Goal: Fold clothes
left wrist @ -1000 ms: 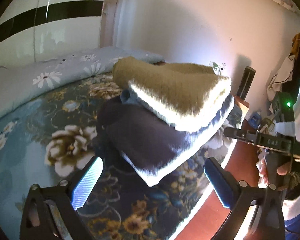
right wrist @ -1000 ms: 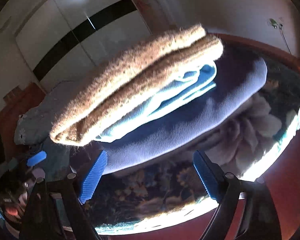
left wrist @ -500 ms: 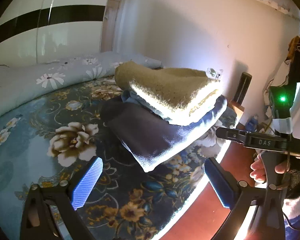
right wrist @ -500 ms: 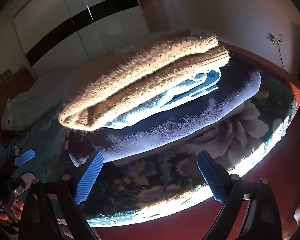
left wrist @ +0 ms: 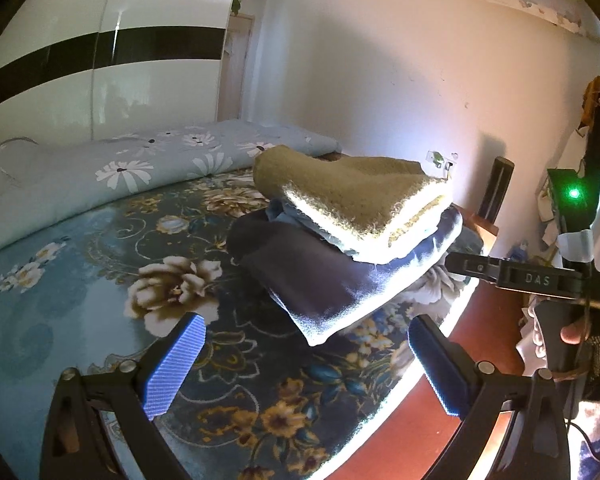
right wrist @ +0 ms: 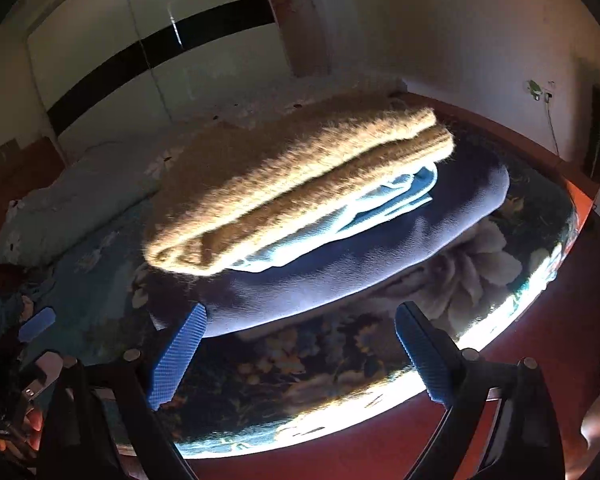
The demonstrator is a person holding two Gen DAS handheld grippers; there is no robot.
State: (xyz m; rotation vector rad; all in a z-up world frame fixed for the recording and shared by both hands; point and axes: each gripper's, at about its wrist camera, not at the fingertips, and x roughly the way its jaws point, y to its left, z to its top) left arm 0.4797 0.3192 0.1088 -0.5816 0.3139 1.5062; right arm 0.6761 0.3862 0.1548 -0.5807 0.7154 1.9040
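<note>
A stack of folded clothes lies near the bed's edge: a fuzzy tan sweater (left wrist: 352, 196) (right wrist: 300, 184) on top, a light blue garment (right wrist: 380, 204) under it, and a dark navy garment (left wrist: 324, 280) (right wrist: 360, 248) at the bottom. My left gripper (left wrist: 304, 364) is open and empty, a short way in front of the stack. My right gripper (right wrist: 300, 352) is open and empty, just before the navy garment's edge. The right gripper's body also shows in the left wrist view (left wrist: 532, 280), held by a hand.
The stack rests on a blue floral blanket (left wrist: 100, 280) (right wrist: 340, 368). A rolled pale blue daisy quilt (left wrist: 120, 168) lies at the back. The red wooden bed frame (left wrist: 480, 328) runs along the lit edge. A white wardrobe and wall stand behind.
Both grippers have drawn back from the stack, which now looks smaller and farther. The stack itself has not moved. Both grippers stayed open.
</note>
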